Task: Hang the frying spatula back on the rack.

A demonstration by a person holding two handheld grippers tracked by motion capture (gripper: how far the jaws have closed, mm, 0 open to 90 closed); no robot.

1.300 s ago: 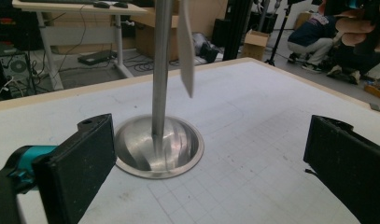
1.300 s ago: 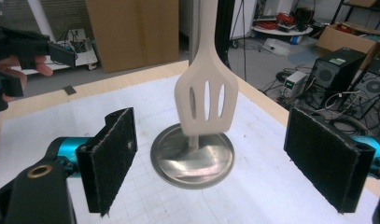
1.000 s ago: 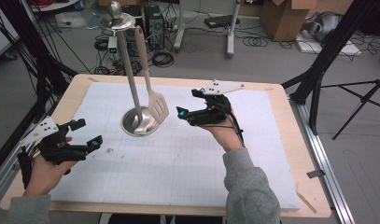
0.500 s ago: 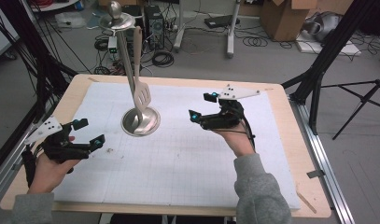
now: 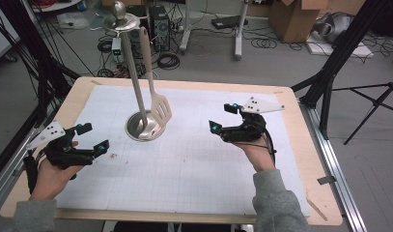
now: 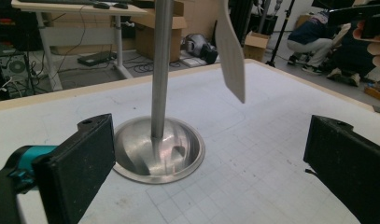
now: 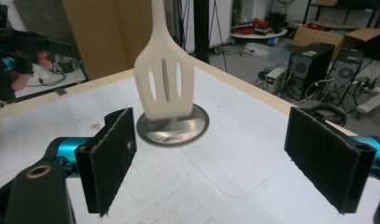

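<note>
Both tongs, left (image 5: 93, 137) and right (image 5: 222, 117), are held released; the hanging spatula (image 5: 161, 108) is best approached slowly, squarely, clear of the stand (image 5: 145, 126).

Your right gripper (image 5: 222, 117) has drawn back from the slotted cream plastic spatula (image 5: 160, 108), which hung just beside its open jaws a second ago and now hangs well ahead of them, swung closer to the steel stand's pole (image 5: 134, 77).

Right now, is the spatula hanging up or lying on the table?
Hanging. The spatula dangles from the top of the metal stand, its slotted blade in the air above the table.
</note>
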